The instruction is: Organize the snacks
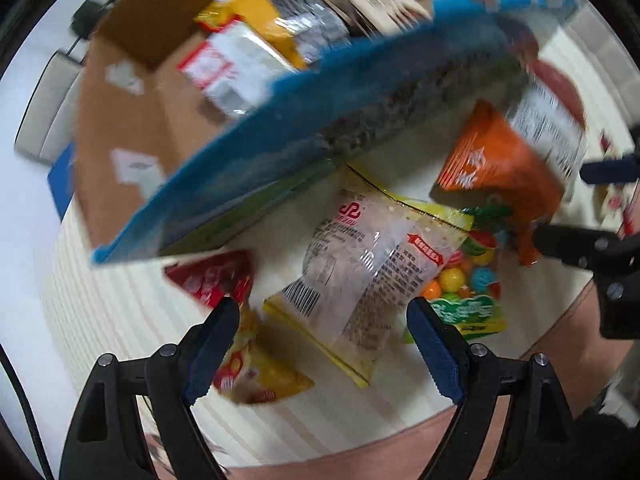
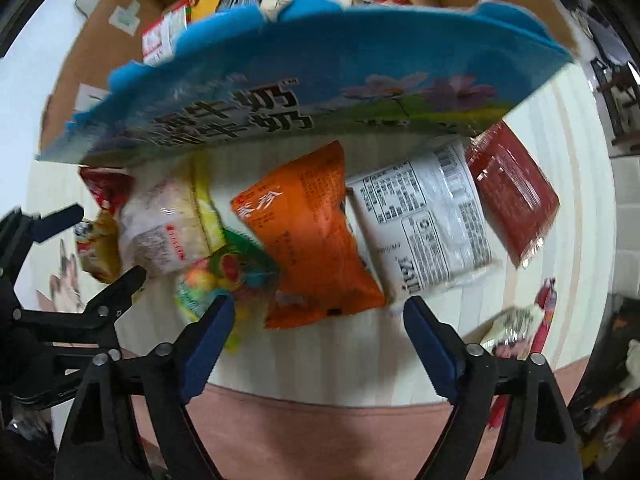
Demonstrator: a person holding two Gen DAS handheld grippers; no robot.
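Across the upper half of both frames, a flat blue cardboard flap hangs above the spread-wide, empty jaws of the right gripper and left gripper; an orange foil snack packet lies on the pale table just beyond the right jaws.

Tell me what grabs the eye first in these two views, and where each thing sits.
A big blue carton flap with printed flowers sweeps across the upper middle of both views, in front of the cardboard box of snacks. Below it, loose packets lie on the pale striped mat: an orange packet at centre, a white packet and a dark red packet to its right. Both the left gripper and the right gripper are open and hold nothing.
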